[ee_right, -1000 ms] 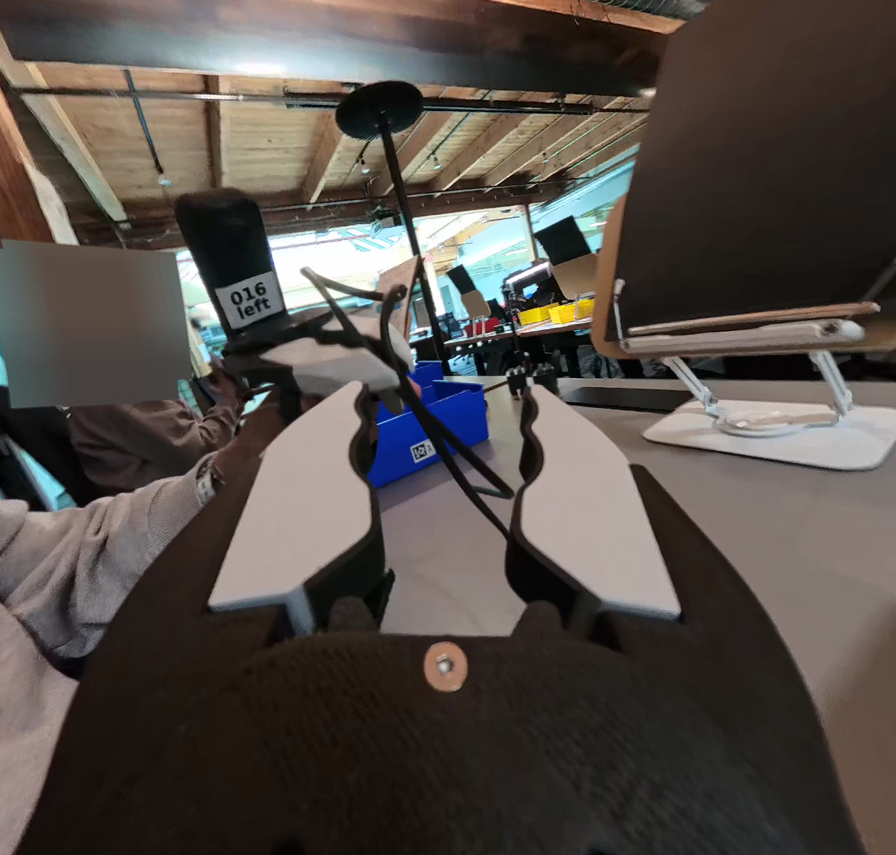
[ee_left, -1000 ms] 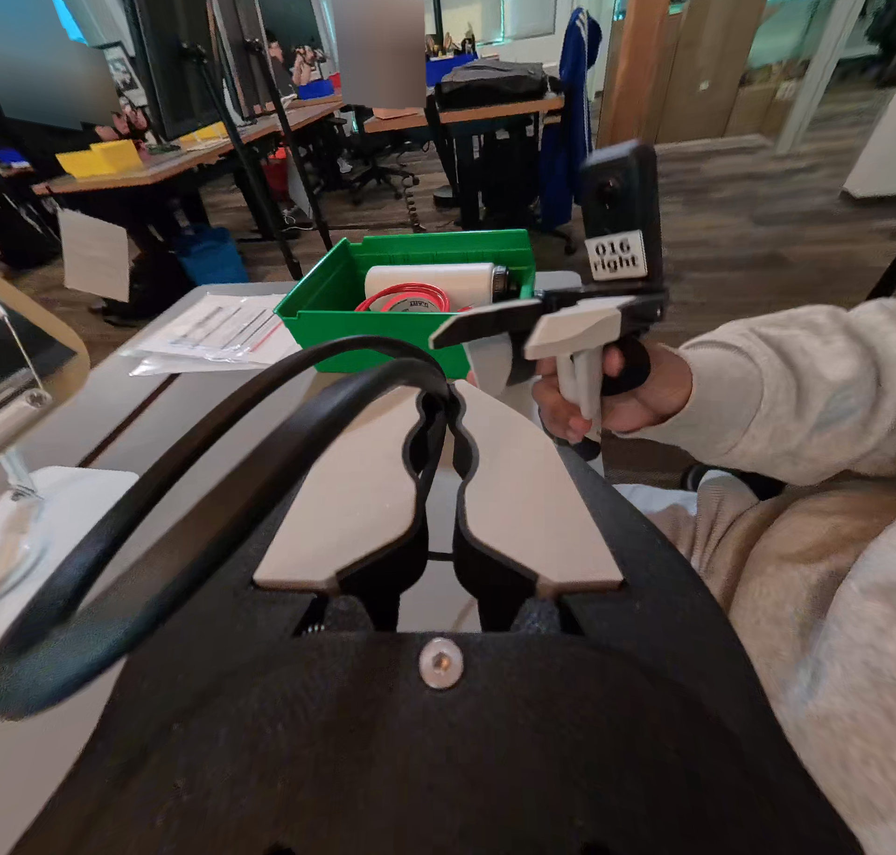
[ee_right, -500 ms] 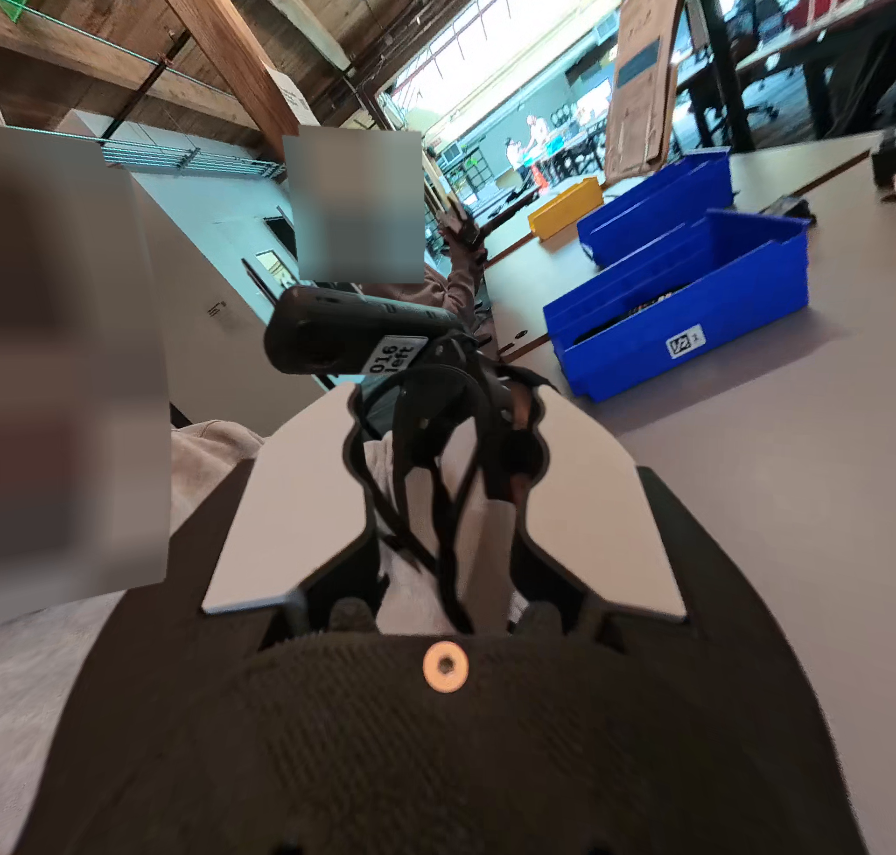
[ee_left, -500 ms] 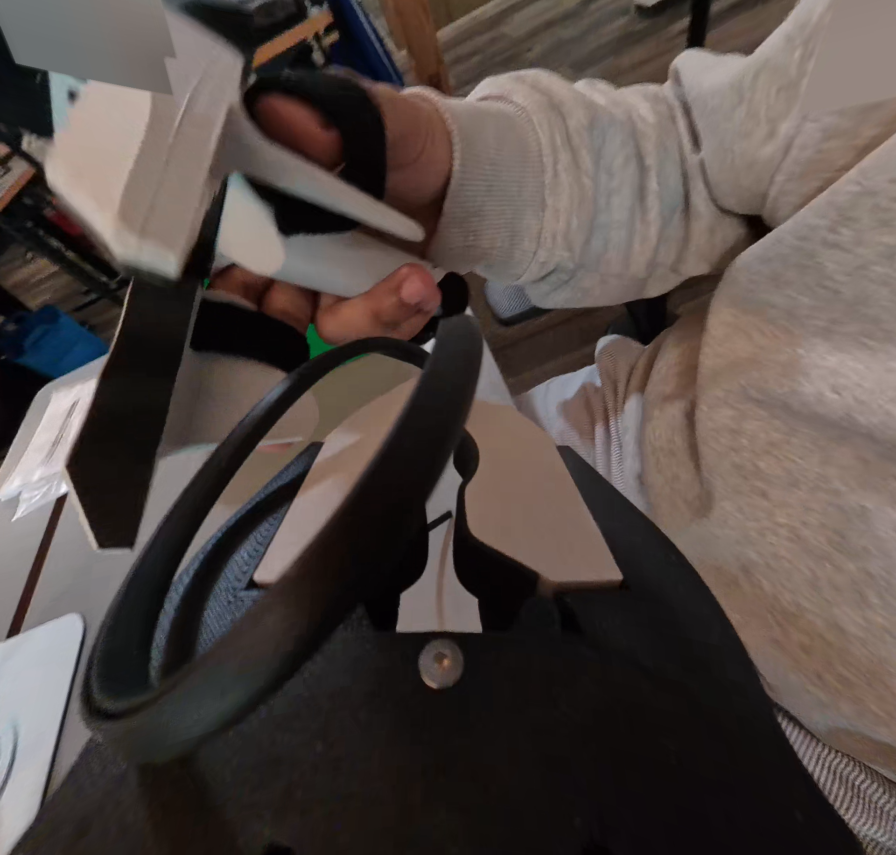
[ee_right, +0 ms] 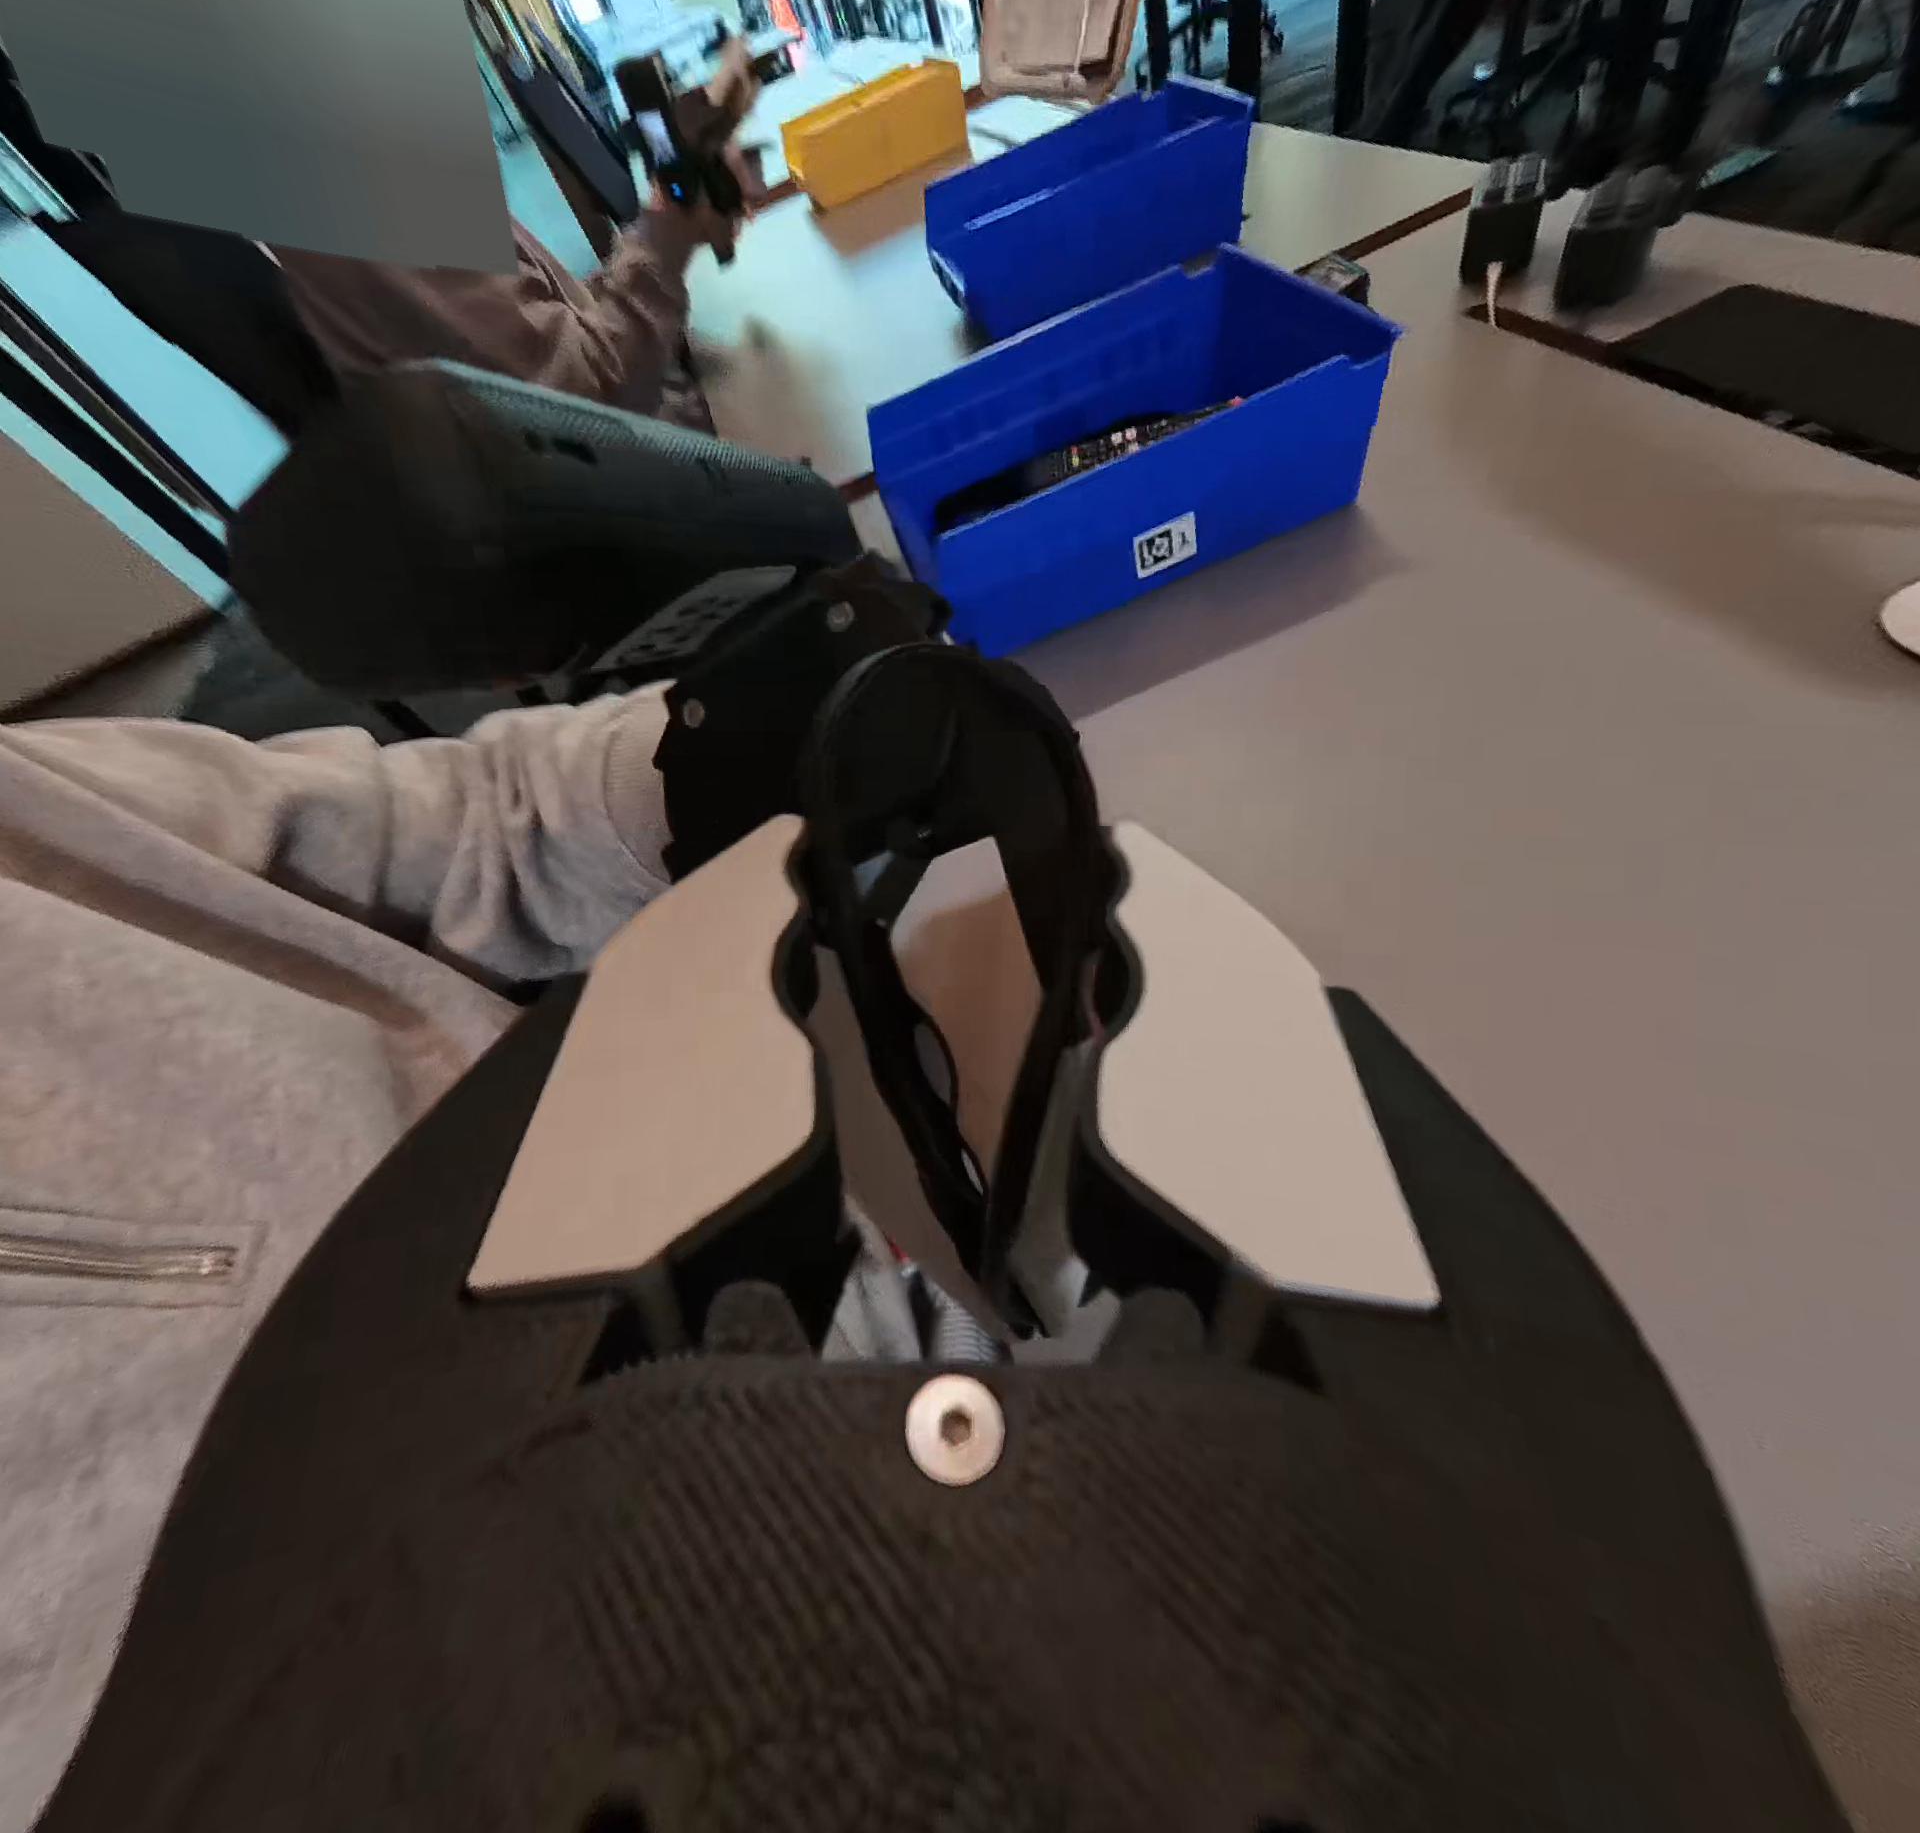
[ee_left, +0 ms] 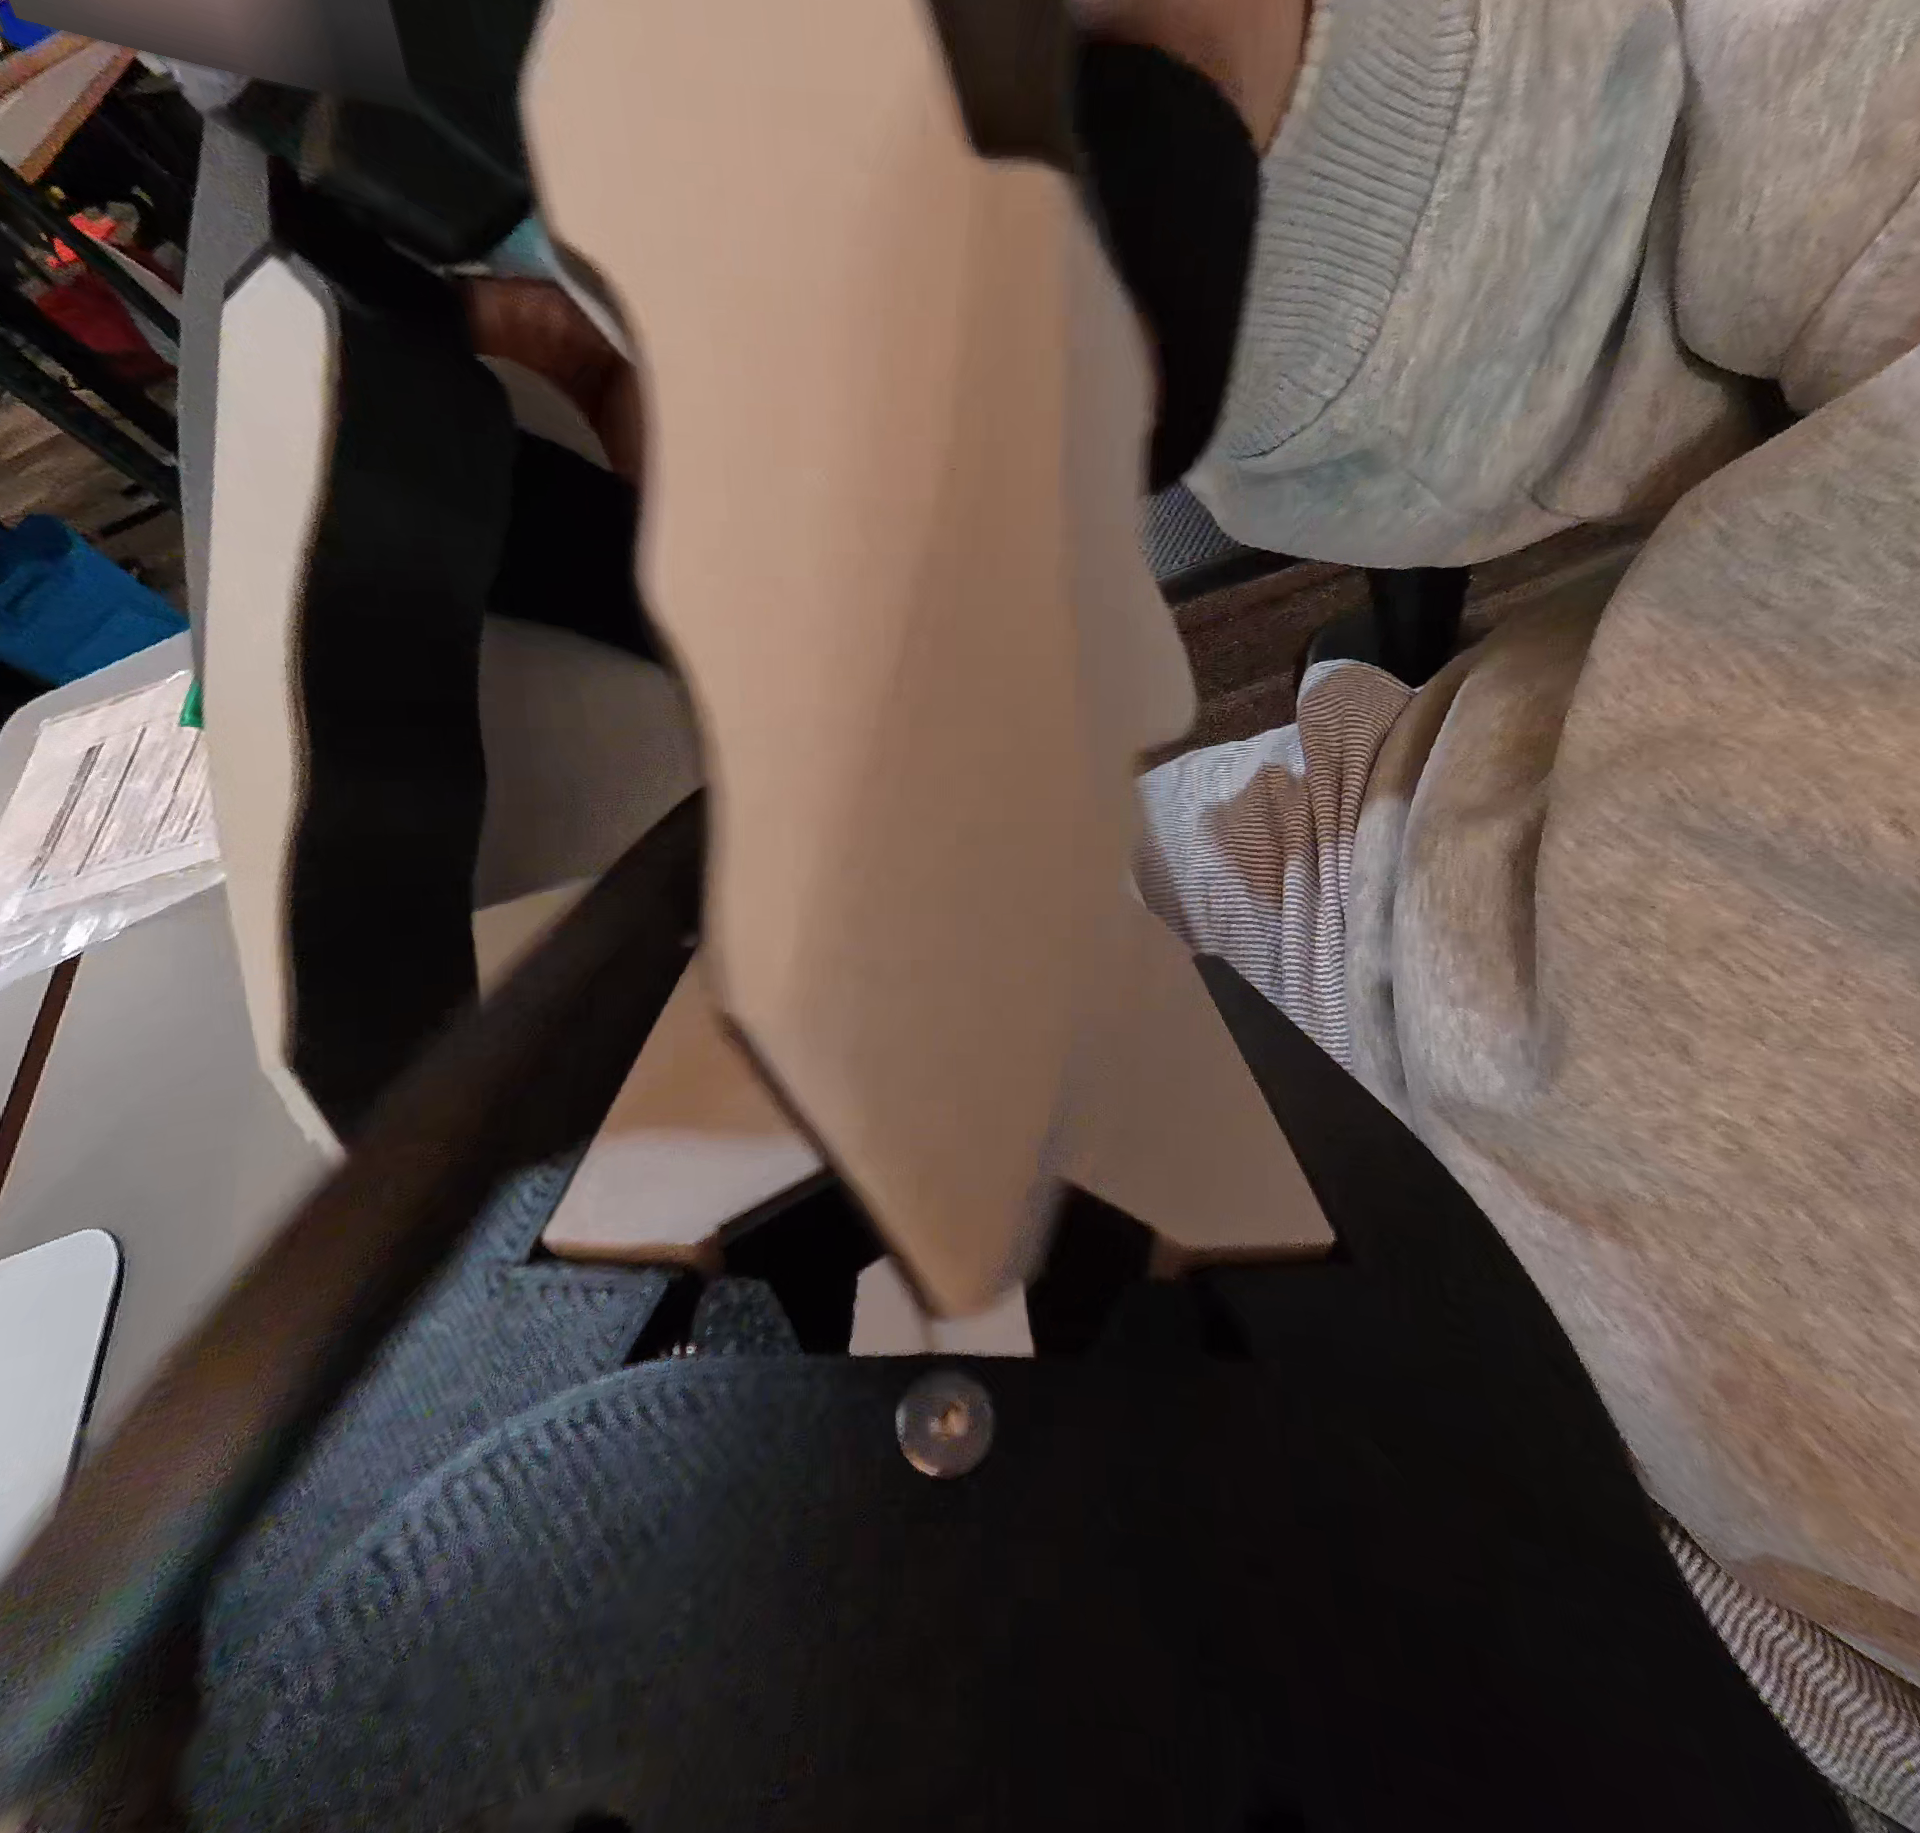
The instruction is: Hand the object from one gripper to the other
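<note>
The object is a black cable loop. My left gripper holds it, fingers together and pointing into the right wrist camera. My right gripper is open, with the loop and the left gripper's fingers in the gap between its jaws; the loop's sides lie close to its inner pads. In the left wrist view the right gripper's fingers fill the frame and hide my left fingertips. Only the bases of the left fingers show, and the cable runs diagonally across the lower left.
Both grippers are above the near edge of a grey table. Two blue bins and a yellow bin stand farther back. A bagged sheet of paper lies on the table. The holder's beige sleeve is on the right. There is about 10 cm between the tips of the two grippers.
The two grippers have closed in head-on. The right gripper, open throughout, has slid over the loop and the left gripper's fingers. The left gripper still holds the loop.
</note>
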### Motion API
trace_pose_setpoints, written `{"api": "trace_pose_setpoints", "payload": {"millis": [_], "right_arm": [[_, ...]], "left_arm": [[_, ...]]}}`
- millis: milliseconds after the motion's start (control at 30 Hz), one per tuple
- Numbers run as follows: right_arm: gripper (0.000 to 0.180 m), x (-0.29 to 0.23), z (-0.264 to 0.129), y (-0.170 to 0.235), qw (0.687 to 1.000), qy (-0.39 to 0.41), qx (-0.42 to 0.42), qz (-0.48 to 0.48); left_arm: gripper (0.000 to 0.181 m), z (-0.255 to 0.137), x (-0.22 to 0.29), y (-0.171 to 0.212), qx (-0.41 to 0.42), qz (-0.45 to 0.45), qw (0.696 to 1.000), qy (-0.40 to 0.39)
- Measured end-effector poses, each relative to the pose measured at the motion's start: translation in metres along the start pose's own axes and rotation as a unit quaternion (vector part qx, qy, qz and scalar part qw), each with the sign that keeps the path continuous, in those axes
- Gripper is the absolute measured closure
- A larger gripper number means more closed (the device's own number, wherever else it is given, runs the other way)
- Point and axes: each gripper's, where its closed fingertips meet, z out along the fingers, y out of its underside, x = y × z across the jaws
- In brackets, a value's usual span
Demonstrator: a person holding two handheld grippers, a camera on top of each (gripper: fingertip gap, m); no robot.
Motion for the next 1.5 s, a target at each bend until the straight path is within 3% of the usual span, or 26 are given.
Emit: {"api": "trace_pose_setpoints", "payload": {"millis": [100,267,500,633,767,1033,1200,1367,1500], "right_arm": [[0.173,0.003,-0.013,-0.011,0.999,-0.023,0.042,0.02],[0.175,0.011,-0.042,-0.034,0.991,-0.028,0.131,0.016],[0.176,0.007,-0.063,-0.051,0.983,-0.016,0.184,-0.013],[0.177,0.006,-0.074,-0.058,0.979,-0.004,0.201,-0.027],[0.177,0.007,-0.087,-0.063,0.976,0.009,0.213,-0.036],[0.178,-0.004,-0.106,-0.079,0.968,0.005,0.247,-0.052],[0.177,-0.016,-0.115,-0.086,0.962,0.019,0.259,-0.086],[0.178,-0.019,-0.118,-0.09,0.957,0.027,0.271,-0.095],[0.178,-0.024,-0.117,-0.09,0.958,0.001,0.275,-0.085]], "left_arm": [[0.178,0.0,0.001,-0.001,0.004,-0.003,1.0,0.003],[0.177,-0.005,-0.004,-0.005,0.033,-0.024,0.999,0.003],[0.175,-0.015,-0.01,-0.02,0.091,-0.052,0.995,0.001],[0.133,-0.02,-0.019,-0.027,0.124,-0.079,0.989,-0.014],[0.118,-0.032,-0.03,-0.034,0.164,-0.1,0.981,-0.032],[0.122,-0.039,-0.036,-0.033,0.197,-0.14,0.97,-0.014],[0.112,-0.019,-0.025,-0.018,0.171,-0.189,0.966,0.046],[0.124,-0.005,-0.024,-0.022,0.198,-0.221,0.954,0.042],[0.122,0.016,-0.007,-0.015,0.164,-0.173,0.97,0.052]]}}
